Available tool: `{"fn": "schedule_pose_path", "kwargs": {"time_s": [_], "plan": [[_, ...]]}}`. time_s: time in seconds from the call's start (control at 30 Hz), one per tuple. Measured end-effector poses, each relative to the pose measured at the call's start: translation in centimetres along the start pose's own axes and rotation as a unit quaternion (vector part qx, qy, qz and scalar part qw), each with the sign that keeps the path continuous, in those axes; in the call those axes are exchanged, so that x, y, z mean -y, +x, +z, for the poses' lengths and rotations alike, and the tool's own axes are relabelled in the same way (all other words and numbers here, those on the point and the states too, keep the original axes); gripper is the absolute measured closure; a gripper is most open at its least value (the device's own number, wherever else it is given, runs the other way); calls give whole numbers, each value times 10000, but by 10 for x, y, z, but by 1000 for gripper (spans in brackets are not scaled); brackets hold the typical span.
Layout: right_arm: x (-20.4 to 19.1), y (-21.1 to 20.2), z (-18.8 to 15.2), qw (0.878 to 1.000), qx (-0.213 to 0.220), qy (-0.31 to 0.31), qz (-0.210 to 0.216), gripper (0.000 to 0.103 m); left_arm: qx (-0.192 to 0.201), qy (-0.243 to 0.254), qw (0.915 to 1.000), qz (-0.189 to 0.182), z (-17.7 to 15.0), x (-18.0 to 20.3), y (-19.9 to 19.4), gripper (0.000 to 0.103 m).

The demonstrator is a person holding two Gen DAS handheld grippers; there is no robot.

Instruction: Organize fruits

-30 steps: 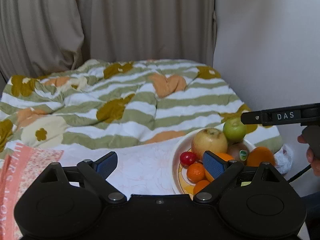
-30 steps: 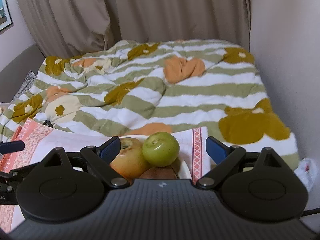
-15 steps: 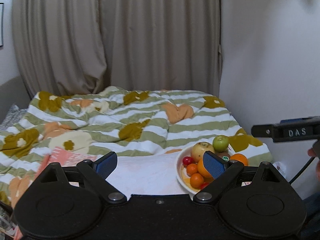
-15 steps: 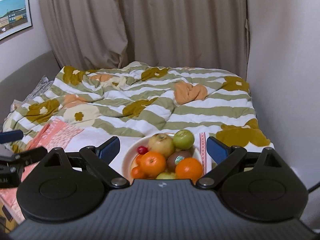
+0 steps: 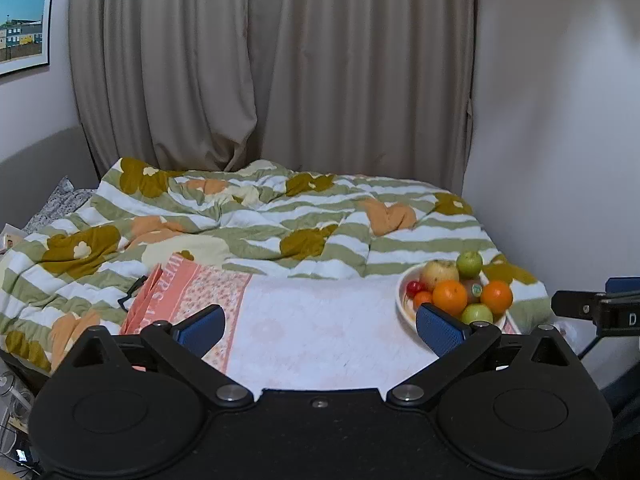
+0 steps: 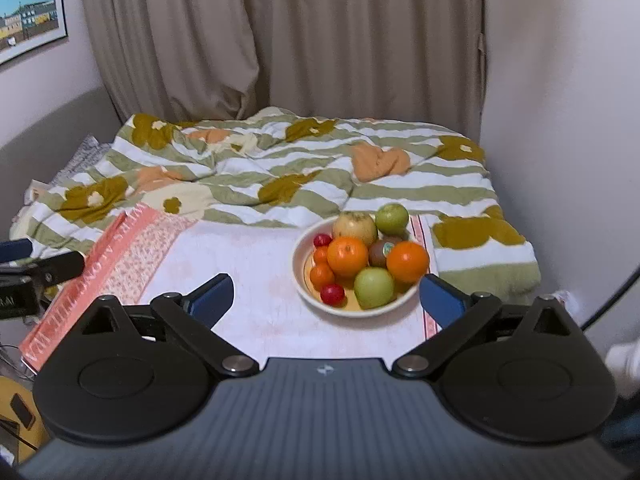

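A cream bowl (image 6: 301, 276) full of fruit sits on a pale pink towel (image 6: 248, 280) on the bed. It holds two large oranges (image 6: 347, 256), green apples (image 6: 374, 287), a yellow apple (image 6: 355, 227), a kiwi (image 6: 381, 252), small oranges and red cherry tomatoes (image 6: 333, 294). The bowl also shows in the left wrist view (image 5: 401, 300), right of centre. My right gripper (image 6: 326, 296) is open and empty, just in front of the bowl. My left gripper (image 5: 320, 326) is open and empty, above the towel (image 5: 320, 320), left of the bowl.
A striped flowered duvet (image 5: 280, 220) covers the bed behind the towel. The towel's orange patterned border (image 6: 120, 256) lies at the left. Curtains (image 5: 280, 60) hang behind; a wall (image 5: 560, 120) stands close on the right. A framed picture (image 5: 24, 24) hangs at the left.
Both grippers have pulled back and up from the bowl, so the whole bowl, towel and bed now show. Both stay open.
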State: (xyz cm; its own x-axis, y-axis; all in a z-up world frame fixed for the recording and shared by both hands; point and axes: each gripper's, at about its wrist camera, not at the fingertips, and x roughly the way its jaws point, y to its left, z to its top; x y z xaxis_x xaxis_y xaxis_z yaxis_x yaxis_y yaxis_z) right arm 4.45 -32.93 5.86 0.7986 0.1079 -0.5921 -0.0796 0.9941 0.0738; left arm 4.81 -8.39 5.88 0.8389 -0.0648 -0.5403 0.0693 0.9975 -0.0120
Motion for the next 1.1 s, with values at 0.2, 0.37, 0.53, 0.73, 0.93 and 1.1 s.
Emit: {"fn": "schedule_pose_path", "kwargs": {"time_s": [0.2,0.37,0.53,0.73,0.93,1.1], "plan": [[-20,-2,-23,9996,-151,59,-216,0,-49,96,9999,26,-14,-15,-7,0],[-31,-5,-32,9992,-187,123,-320,0,-93,126,9999,-73,-20,-21,-7,0],[-35,-7,-33,9990,-179,173,-371,0,-109,158,9997,-170,-23,-24,-8,0],[-40,-8,-35,9987,-214,195,-427,0,-104,190,9996,-201,-25,-25,-9,0],[-40,-7,-35,9986,-212,196,-433,0,-102,203,9995,-207,-25,-25,-7,0],[-40,-5,-35,9985,-243,192,-452,0,-97,182,9996,-201,-25,-27,-6,0]]}}
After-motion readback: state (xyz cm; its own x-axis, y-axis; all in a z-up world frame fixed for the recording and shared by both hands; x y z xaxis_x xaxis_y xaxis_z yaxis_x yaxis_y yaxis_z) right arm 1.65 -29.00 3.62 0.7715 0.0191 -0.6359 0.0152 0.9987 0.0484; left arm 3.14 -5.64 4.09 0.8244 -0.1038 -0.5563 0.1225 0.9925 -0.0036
